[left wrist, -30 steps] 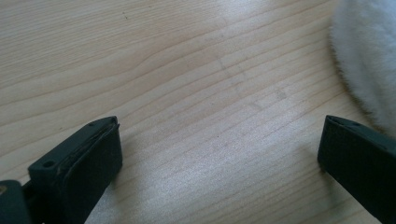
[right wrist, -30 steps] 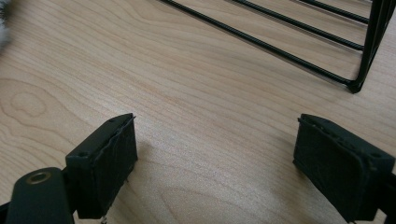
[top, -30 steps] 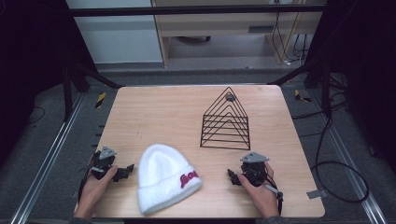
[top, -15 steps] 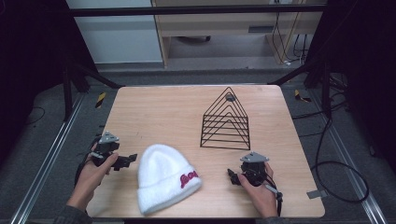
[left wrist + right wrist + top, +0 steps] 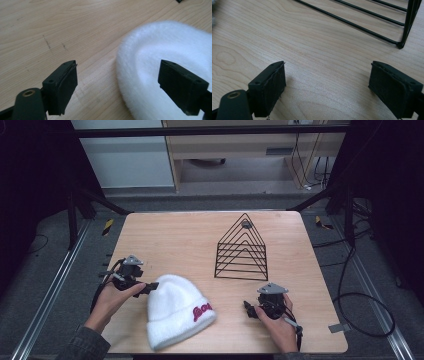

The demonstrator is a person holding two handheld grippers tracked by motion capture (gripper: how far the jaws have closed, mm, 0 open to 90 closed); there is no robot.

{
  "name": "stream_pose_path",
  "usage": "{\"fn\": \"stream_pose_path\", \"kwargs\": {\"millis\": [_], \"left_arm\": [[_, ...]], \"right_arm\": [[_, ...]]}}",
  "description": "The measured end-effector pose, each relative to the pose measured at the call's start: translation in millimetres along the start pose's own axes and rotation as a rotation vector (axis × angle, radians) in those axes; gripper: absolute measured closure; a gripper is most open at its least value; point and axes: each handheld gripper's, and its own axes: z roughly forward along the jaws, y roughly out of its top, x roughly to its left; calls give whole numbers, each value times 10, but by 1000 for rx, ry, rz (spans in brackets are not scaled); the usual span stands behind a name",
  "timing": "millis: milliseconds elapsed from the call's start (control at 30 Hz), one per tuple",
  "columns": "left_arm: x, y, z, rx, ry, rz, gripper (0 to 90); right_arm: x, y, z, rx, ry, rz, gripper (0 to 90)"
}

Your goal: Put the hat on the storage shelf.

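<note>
Light wooden table with a fluffy white knit beanie with red lettering lying flat near the near edge, left of centre. Black wire triangular rack stands upright right of centre, further back, well apart from the beanie.

Left gripper held in the left hand, near-left of the table, pointing right at the beanie's rounded top. Jaws spread wide, nothing between them; in the left gripper view one jaw hangs over bare wood, the other over the beanie's fuzzy edge. Cannot tell if it touches the fabric.

Right gripper in the right hand, near-right, just near of the rack, pointing left. Jaws wide apart and empty above bare table in the right gripper view, with the rack's base wires beyond.
</note>
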Motion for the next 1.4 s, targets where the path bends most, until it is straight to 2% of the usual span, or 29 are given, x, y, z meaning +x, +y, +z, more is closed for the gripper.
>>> {"fn": "stream_pose_path", "kwargs": {"millis": [100,167,233,300,333,367,433,567,733,900,967,1000,1133,1200,1300,1333,1367,1400], "left_arm": [[-10,-1,48,5,-3,-6,194],[-17,2,92,8,-7,-14,265],[-15,38,170,15,-47,-31,331],[-23,65,214,17,-59,-39,370],[-23,65,214,17,-59,-39,375],[-39,80,273,42,-55,-29,387],[-50,78,307,57,-41,-24,395],[-62,63,325,22,-48,-39,458],[-55,45,367,23,-43,-48,486],[-75,42,407,28,-46,-36,534],[-85,47,415,27,-63,-29,609],[-103,50,427,38,-70,-11,635],[-120,58,399,44,-72,-8,778],[-136,66,367,35,-73,-6,802],[-183,98,257,-16,-69,-5,810],[-183,98,257,-16,-69,-5,812],[-245,134,152,-57,-61,16,814],[-281,152,95,-77,-55,31,815]], "right_arm": [[1,0,0,0,-2,0,142],[1,0,0,0,-2,0,142],[1,0,0,0,-3,0,142],[2,0,0,0,-3,-1,143],[2,0,0,0,-3,-1,143],[2,-1,0,0,-3,-1,142],[2,-1,0,0,-3,-1,143],[2,-1,0,0,-3,-1,143],[2,-4,-3,0,-3,-5,145],[5,-10,-9,-1,-4,-9,148],[7,-9,-10,-2,-3,-6,148],[7,-9,-9,-2,-3,-7,147],[5,-10,-9,-1,-5,-9,148],[7,-10,-10,-1,-4,-8,148],[6,-10,-9,-1,-5,-9,148],[7,-10,-10,-1,-4,-8,148],[7,-10,-11,-1,-4,-8,148],[7,-10,-11,-1,-4,-8,148]]}}
